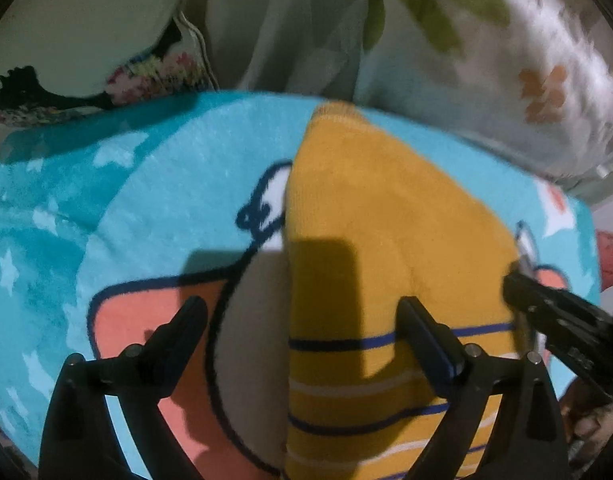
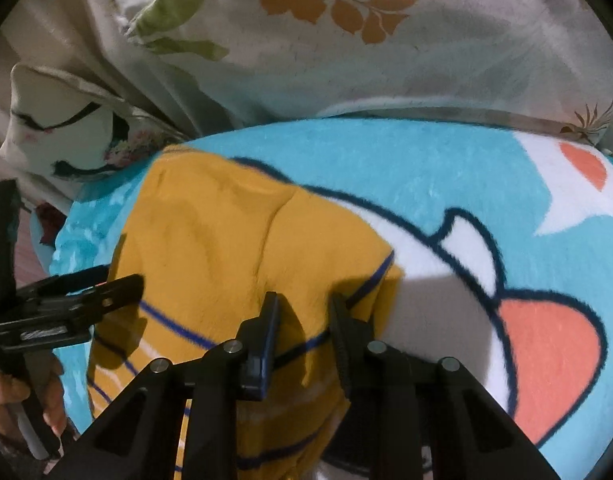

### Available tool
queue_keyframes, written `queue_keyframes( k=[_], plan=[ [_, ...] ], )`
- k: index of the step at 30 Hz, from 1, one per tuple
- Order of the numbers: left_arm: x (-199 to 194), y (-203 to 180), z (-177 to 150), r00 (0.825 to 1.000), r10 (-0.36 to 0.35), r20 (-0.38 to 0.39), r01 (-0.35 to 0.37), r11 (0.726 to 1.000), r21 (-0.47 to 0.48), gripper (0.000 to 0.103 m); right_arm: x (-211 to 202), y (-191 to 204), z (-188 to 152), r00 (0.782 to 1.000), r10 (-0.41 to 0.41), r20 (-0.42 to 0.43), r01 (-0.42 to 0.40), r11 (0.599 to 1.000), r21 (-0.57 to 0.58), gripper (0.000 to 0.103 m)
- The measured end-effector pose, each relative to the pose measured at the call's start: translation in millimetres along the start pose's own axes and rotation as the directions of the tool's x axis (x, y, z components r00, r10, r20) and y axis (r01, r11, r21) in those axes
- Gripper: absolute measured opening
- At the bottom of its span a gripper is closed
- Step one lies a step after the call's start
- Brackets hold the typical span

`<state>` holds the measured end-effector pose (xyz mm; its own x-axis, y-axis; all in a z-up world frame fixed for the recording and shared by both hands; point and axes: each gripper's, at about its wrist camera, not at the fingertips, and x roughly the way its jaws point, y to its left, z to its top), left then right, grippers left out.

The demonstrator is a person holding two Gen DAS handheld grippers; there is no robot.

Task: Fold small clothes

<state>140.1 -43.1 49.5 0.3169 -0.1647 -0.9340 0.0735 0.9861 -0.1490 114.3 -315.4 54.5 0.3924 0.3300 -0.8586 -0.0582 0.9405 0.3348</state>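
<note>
A small mustard-yellow garment [image 1: 386,240] with blue and white stripes lies on a turquoise cartoon blanket [image 1: 106,220]. My left gripper [image 1: 302,308] is open and empty, its fingers spread above the garment's left edge. In the right wrist view the garment [image 2: 226,240] lies folded lengthwise. My right gripper [image 2: 304,304] hovers over its striped right edge with a narrow gap between the jaws and no cloth seen between them. The right gripper also shows in the left wrist view [image 1: 546,308], and the left gripper in the right wrist view [image 2: 106,288].
A leaf-print pillow or quilt [image 2: 386,60] lies behind the blanket. A floral cushion [image 1: 86,40] sits at the back left. The blanket's edge [image 2: 62,248] drops off at the left. A hand [image 2: 10,396] holds the left gripper's handle.
</note>
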Motion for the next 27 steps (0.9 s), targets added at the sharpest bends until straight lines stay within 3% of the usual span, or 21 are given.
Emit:
queue_keyframes(
  k=[3,5,6,8,9,12,14,15,17,19,20,21,22,23,25,27],
  plan=[
    [-15,13,-1,0.999,-0.013,0.039,0.015,0.999,-0.045,0.096,-10,0,5,1.0,-0.014,0.019,0.014,1.0,-0.003,0.027],
    [-25,29,-12,0.994,-0.089,0.057,0.095,0.989,-0.11,0.096,-23,-5,0,0.999,0.018,0.036,-0.019,0.999,0.031,0.031],
    [-29,39,-21,0.987,-0.143,0.072,0.152,0.978,-0.142,0.096,-30,-7,-4,0.998,0.04,0.044,-0.042,0.998,0.044,0.036],
    [-31,55,-37,0.968,-0.233,0.091,0.246,0.954,-0.172,0.096,-45,-15,-18,0.993,0.1,0.066,-0.105,0.991,0.082,0.071],
    [-30,58,-45,0.961,-0.259,0.094,0.272,0.946,-0.176,0.096,-50,-20,-26,0.988,0.133,0.074,-0.141,0.984,0.106,0.074],
    [-14,68,-65,0.942,-0.333,0.046,0.336,0.927,-0.168,0.096,-47,-33,-47,0.967,0.25,0.047,-0.254,0.949,0.185,0.075],
    [5,65,-72,0.907,-0.421,-0.015,0.412,0.894,-0.175,0.096,-33,-36,-55,0.962,0.271,0.017,-0.269,0.939,0.215,0.075],
    [9,60,-75,0.897,-0.441,-0.03,0.43,0.886,-0.174,0.096,-24,-35,-57,0.959,0.284,0.009,-0.279,0.932,0.231,0.075],
    [11,48,-75,0.896,-0.444,-0.017,0.438,0.888,-0.141,0.102,-10,-33,-57,0.939,0.345,0.011,-0.335,0.903,0.269,0.076],
    [8,36,-77,0.87,-0.492,-0.036,0.483,0.865,-0.132,0.101,4,-32,-54,0.93,0.367,0.025,-0.356,0.882,0.307,0.077],
    [7,31,-77,0.86,-0.509,-0.048,0.498,0.856,-0.139,0.095,6,-30,-52,0.926,0.373,0.056,-0.371,0.874,0.315,0.077],
    [6,28,-78,0.866,-0.497,-0.054,0.486,0.863,-0.138,0.08,9,-29,-51,0.923,0.379,0.059,-0.377,0.867,0.326,0.075],
    [2,25,-78,0.893,-0.446,-0.058,0.438,0.891,-0.117,0.068,12,-26,-48,0.918,0.392,0.057,-0.387,0.857,0.34,0.059],
    [-2,24,-77,0.902,-0.427,-0.06,0.42,0.902,-0.101,0.062,16,-22,-46,0.912,0.408,0.043,-0.397,0.849,0.348,0.048],
    [-18,30,-76,0.904,-0.426,-0.042,0.421,0.903,-0.092,0.046,15,-7,-41,0.911,0.412,0.035,-0.401,0.858,0.323,0.045],
    [-32,38,-75,0.903,-0.428,-0.024,0.424,0.9,-0.1,0.044,6,7,-36,0.913,0.407,0.039,-0.401,0.873,0.277,0.043]
  ],
)
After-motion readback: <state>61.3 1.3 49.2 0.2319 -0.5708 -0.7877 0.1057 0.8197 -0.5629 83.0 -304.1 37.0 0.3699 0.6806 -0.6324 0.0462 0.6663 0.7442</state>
